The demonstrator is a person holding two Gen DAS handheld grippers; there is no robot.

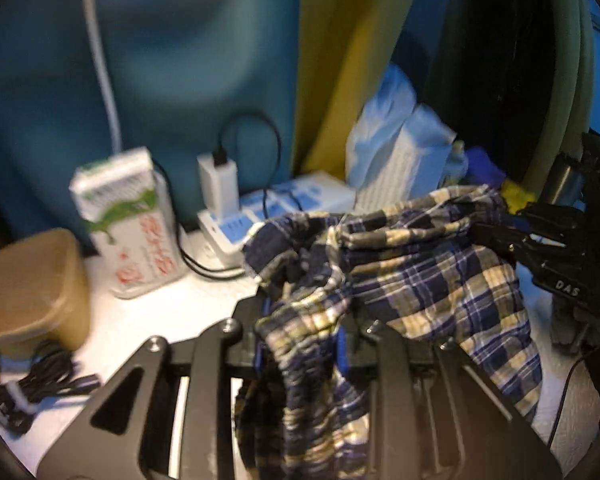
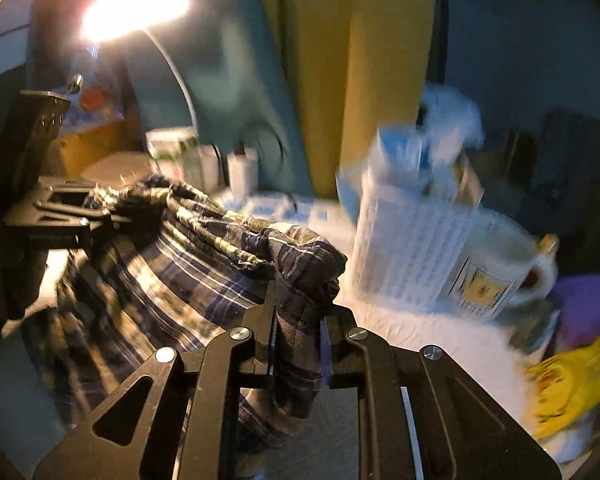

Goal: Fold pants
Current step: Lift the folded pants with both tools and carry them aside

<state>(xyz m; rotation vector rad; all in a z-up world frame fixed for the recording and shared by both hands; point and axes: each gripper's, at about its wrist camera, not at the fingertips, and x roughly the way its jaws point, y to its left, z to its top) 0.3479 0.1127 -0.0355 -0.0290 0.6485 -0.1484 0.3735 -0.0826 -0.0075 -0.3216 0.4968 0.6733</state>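
Both grippers clamped on plaid pants

Left gripper (image 1: 300,344) bottom centre of its own view, jaws closed on bunched pants (image 1: 440,280) fabric; also seen at left edge of the right wrist view, pointing right; right gripper (image 2: 298,344) bottom centre of its view, jaws pinching a fabric fold; appears at right edge of the left wrist view, pointing left.

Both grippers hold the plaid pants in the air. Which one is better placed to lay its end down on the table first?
Probably left. The left gripper holds the pants above bare white table. The right gripper is near a printed package.
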